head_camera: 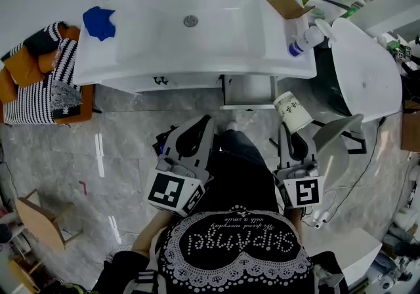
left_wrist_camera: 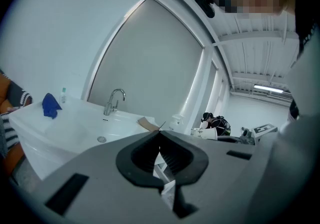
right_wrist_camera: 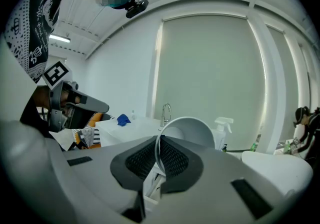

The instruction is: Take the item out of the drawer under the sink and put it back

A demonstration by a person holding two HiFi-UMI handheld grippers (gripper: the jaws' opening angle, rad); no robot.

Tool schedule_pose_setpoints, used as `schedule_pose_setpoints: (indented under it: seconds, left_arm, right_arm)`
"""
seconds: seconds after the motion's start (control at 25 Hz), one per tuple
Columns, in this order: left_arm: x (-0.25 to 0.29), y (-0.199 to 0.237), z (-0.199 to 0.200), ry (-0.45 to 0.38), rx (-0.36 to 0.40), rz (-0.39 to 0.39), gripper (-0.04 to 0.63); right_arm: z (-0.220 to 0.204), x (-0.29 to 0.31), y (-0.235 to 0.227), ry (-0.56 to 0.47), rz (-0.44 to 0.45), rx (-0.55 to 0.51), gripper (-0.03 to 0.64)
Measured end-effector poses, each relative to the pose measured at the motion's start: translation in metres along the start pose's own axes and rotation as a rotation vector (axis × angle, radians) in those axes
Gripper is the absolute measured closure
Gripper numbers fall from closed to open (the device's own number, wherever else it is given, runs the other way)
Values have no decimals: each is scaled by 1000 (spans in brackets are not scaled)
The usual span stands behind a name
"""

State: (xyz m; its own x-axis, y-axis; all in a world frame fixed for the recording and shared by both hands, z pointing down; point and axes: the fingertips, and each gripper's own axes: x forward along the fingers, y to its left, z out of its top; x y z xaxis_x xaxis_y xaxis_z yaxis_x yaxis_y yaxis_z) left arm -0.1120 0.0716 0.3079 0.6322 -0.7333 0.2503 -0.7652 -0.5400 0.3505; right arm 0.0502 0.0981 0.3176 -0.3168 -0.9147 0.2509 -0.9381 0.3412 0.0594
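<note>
Pinching cup (right_wrist_camera: 192,130) rim, right gripper (right_wrist_camera: 159,143); print (head_camera: 293,112) visible head view only.

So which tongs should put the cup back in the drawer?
Right. The right tongs grip the paper cup by its rim, close to the open drawer, so they probably only need to reach in. The left tongs are closed and empty.

Bright, even light; fisheye-warped edges

On the shirt (head_camera: 236,247), well apart from the sink (head_camera: 157,20), upside-down studded letters seem to read "SkipAngel"; the thin script beside them is unreadable. The cup (head_camera: 293,112), nearer the sink, has print too small to read.
</note>
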Motion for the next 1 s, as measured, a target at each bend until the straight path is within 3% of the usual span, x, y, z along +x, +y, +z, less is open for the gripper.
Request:
schedule_pose_setpoints:
  seconds: [0.68,1.0]
  left_arm:
    - [-9,12,2,-10,-18,42,591]
    - [-14,23,1,-13,-28,74,591]
  right_arm:
    - [-8,9,12,27,44,7,592]
    - [-24,20,11,82,63,-45,592]
